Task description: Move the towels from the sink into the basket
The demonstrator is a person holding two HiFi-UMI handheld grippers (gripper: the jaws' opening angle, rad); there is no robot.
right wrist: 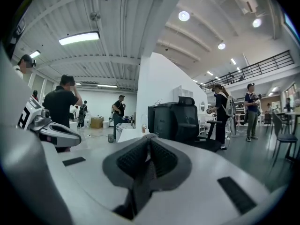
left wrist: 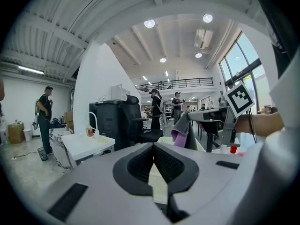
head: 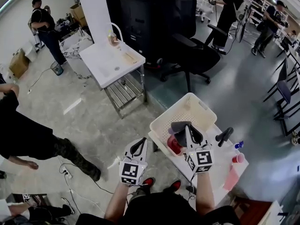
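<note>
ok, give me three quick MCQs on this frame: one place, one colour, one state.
1. Where is the towel?
A. on the floor
B. hanging from the right tongs over the basket
C. on the black chair
2. The cup is:
A. red
B. green
C. yellow
3. The left tongs are:
A. shut, empty
B. wide open
C. gripping a towel
Answers: B, the cloth hangs from the closed right tongs above the basket's near edge; A, it shows plainly red in the head view; A, the tips meet with nothing between them.
</note>
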